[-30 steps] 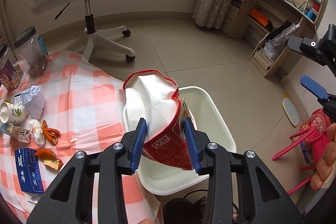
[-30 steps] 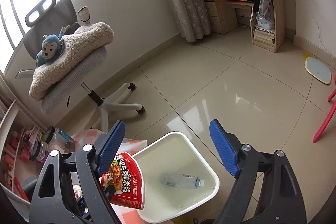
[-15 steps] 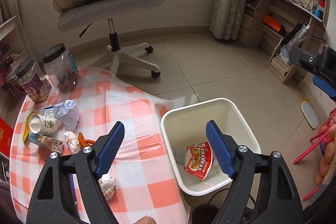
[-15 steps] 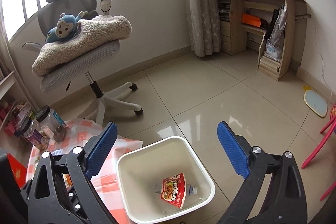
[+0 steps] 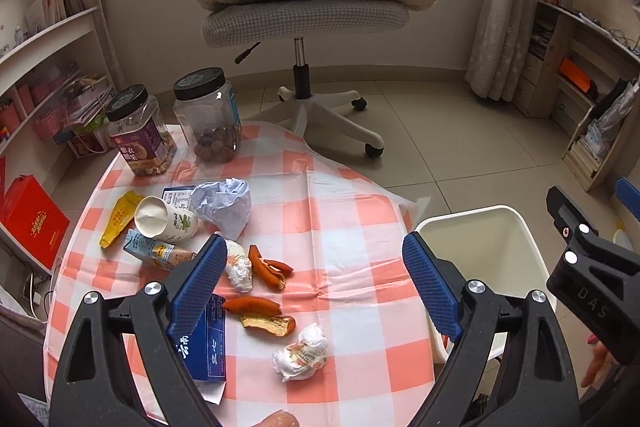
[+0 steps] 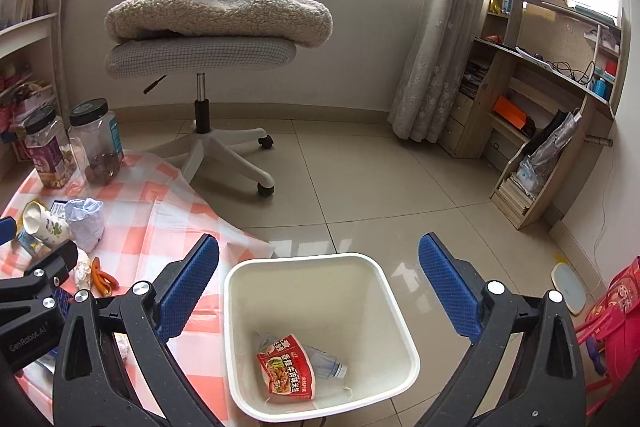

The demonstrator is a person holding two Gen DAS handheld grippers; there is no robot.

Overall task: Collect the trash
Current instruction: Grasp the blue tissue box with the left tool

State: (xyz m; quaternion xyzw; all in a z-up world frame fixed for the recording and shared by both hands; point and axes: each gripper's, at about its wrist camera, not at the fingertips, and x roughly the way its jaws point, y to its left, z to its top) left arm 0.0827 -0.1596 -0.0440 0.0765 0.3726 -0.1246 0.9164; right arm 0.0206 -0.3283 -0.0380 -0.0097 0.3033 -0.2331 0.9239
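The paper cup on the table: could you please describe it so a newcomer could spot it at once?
On the checked tablecloth, look at the trash cluster in front of the two black-lidded jars. The paper cup lies on its side beside the crumpled paper, the only white cylinder, with green print.

tablecloth (image 5: 344,227): orange-white check | bin (image 6: 308,267): white | peels (image 5: 268,271): orange, perhaps

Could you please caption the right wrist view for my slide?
Open right gripper above the white bin holding a red noodle cup and plastic bottle.
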